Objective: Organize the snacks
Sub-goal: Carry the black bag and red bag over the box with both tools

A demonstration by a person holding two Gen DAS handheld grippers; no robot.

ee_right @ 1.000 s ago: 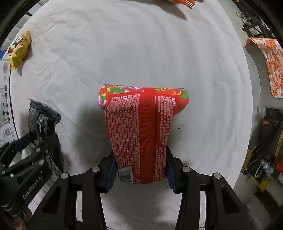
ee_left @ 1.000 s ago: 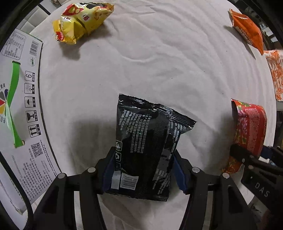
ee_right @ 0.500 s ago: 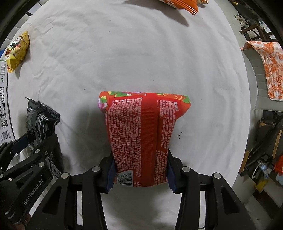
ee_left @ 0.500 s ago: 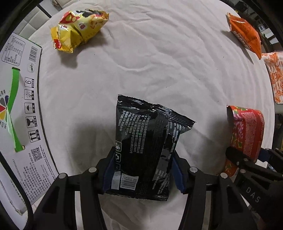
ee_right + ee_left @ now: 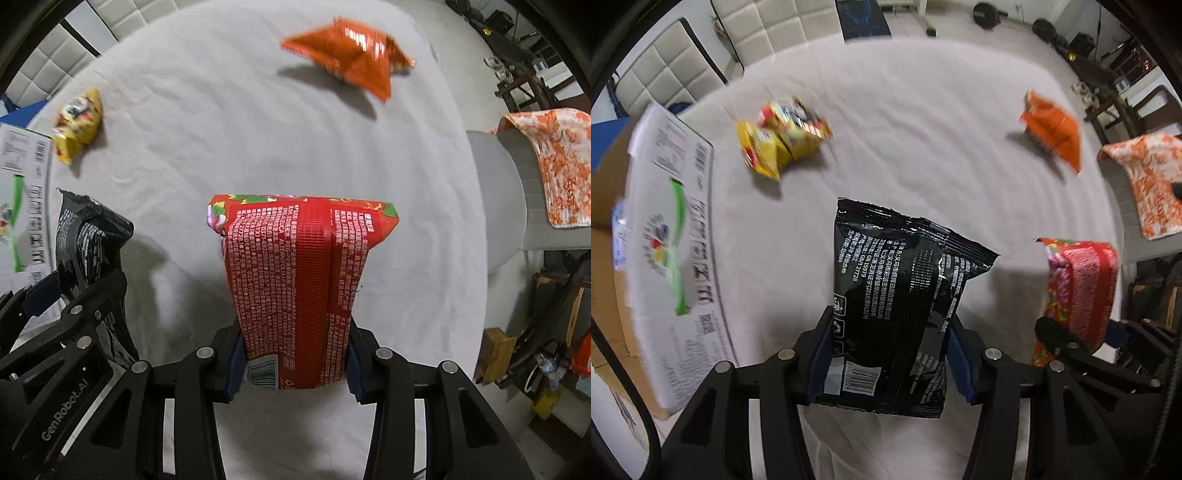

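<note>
The left gripper is clamping a black snack bag above the white cloth. The right gripper is gripping a red snack bag, while yellow and orange bags are lying beyond.

White-clothed table bears yellow bag, orange bag.

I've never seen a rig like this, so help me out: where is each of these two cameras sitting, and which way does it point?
Left wrist view: sits on the left claw, looking along its fingers at the black snack bag it grips; the right claw shows at the right edge.
Right wrist view: sits on the right claw, gripping the red snack bag; the left claw shows lower left.
Shared: white tablecloth, yellow bag, orange bag, cardboard box.
</note>
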